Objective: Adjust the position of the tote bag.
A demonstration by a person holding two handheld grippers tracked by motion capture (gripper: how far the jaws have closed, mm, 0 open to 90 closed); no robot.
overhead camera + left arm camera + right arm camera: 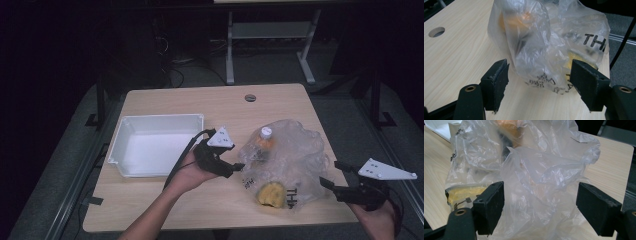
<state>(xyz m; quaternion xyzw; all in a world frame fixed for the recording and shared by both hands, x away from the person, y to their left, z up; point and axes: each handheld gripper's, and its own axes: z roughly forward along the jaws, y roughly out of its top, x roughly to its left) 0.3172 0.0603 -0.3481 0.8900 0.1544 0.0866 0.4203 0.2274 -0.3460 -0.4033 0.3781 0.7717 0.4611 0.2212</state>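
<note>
Between the two sets of tongs, just right of the high view's centre, lies the plastic bag (285, 165), and both stand wide open with nothing gripped. The left tongs (239, 166) point at its left edge, where its own view shows crumpled film (536, 50) bulging between the pads without being pinched; the right tongs (327, 176) wait at the bag's right edge, loose film (541, 182) ballooning between its pads too. The risk I see is a shallow bite: thin, slippery film could slide out, or a one-sided pull could drag the whole bag across the worktop (200, 102) or tip the bottle (265, 138) inside. The bag is clear, wrinkled, printed with black letters, holding an orange-filled, white-capped bottle and a yellow lump (271, 194) at the lower edge. A white tray (122, 132) sits left of it.
</note>
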